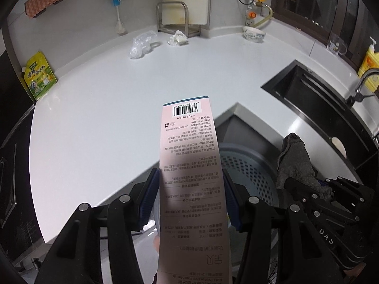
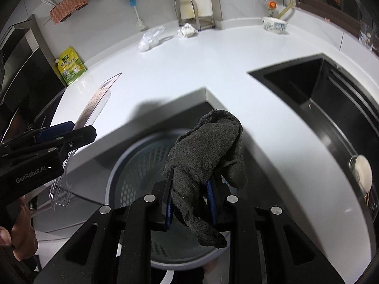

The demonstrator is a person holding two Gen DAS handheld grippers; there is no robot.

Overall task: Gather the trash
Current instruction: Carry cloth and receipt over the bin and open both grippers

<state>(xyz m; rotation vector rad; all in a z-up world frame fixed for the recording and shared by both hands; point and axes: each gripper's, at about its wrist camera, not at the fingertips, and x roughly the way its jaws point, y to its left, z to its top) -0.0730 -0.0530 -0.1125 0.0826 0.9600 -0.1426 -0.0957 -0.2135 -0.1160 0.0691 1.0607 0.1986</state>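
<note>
The left tongs (image 1: 190, 196) are clamped on a pink toothbrush package (image 1: 193, 179), its printed back and barcode facing the camera, its long card standing up over the edge of the white counter (image 1: 99, 108); seen from the right wrist, the same package shows a clear plastic blister hanging below the grip. The right tongs (image 2: 189, 203) are clamped on a dark grey rag (image 2: 208, 151), which bunches above the pads and droops below them; both items hang over a round blue perforated bin (image 2: 132, 165) standing on the floor under the counter's inner corner. At the back of the counter lie a crumpled clear plastic bag (image 1: 141, 45) and a wad of white paper (image 1: 177, 38), near each other; a yellow-green pouch (image 1: 40, 78) leans at the far left; a patterned bowl (image 1: 253, 33) sits beyond the dark sink (image 1: 315, 94).
</note>
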